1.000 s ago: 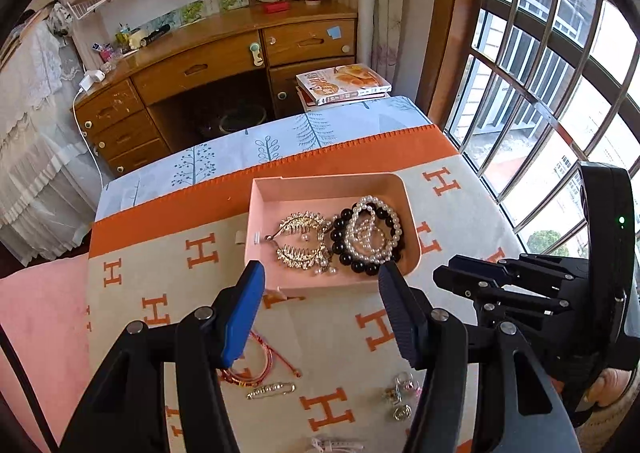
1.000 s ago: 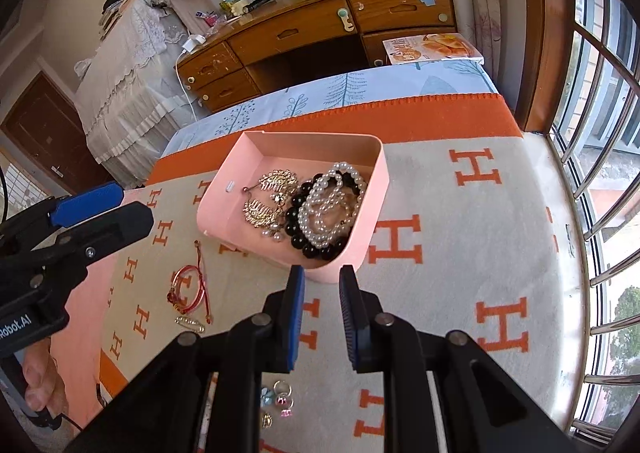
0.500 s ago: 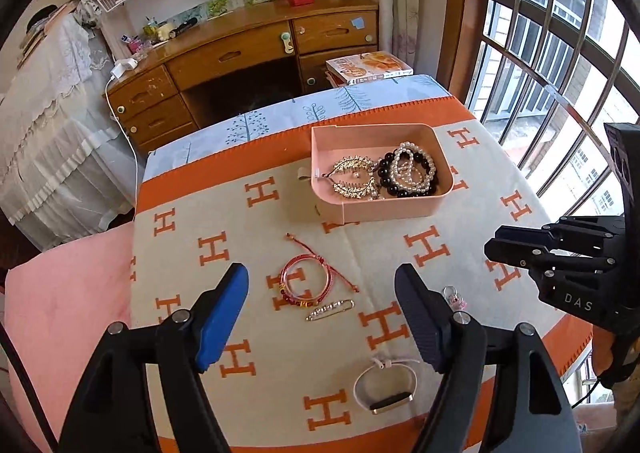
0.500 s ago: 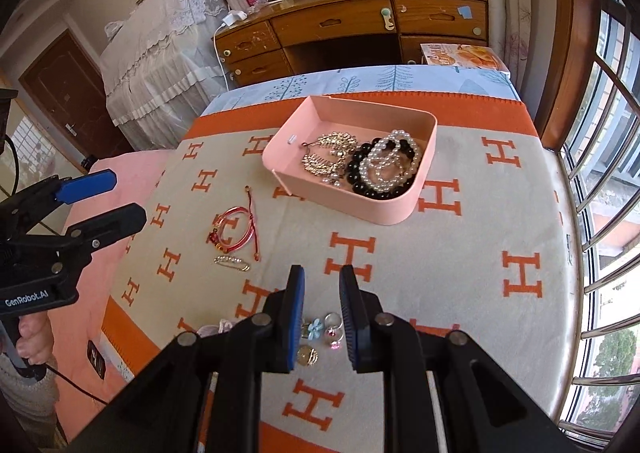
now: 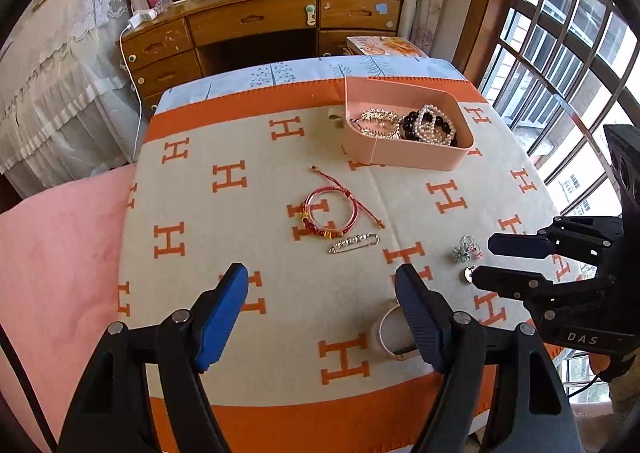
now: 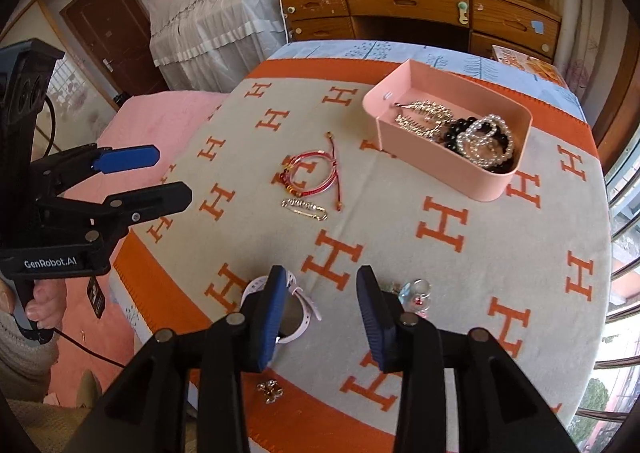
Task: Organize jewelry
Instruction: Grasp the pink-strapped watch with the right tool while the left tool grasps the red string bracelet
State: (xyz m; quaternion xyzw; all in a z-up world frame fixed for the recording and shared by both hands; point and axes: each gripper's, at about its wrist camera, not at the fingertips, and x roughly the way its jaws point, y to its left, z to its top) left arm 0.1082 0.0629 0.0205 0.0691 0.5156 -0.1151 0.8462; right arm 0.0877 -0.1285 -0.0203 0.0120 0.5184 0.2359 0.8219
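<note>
1. A bedroom with a wooden desk (image 5: 260,17) against the far wall and a barred window (image 5: 560,65) at the side; in front stands a table covered by a beige blanket (image 5: 248,237) printed with orange H letters.
2. A pink tray (image 5: 404,155) sits toward the far side of the blanket, holding gold leaf-shaped pieces (image 6: 424,119), a black bead bracelet (image 6: 454,133) and a pearl bracelet (image 6: 484,145).
3. A red cord bracelet (image 5: 330,211) lies loose near the middle of the blanket, with a silver pin (image 5: 354,243) just beside it on the near side.
4. The left gripper (image 5: 320,307) hangs over the near part of the blanket, jaws wide apart, nothing between them.
5. A white band (image 5: 390,331) lies partly hidden behind its right finger.
6. The right gripper (image 6: 322,311) has just been opening; its jaws stand parted above bare blanket and hold nothing.
7. The white band sits behind its left finger, and small rings (image 6: 416,293) lie just beyond its right finger.
8. A small gold flower-shaped piece (image 6: 270,390) lies on the orange border, near the right gripper's base.
</note>
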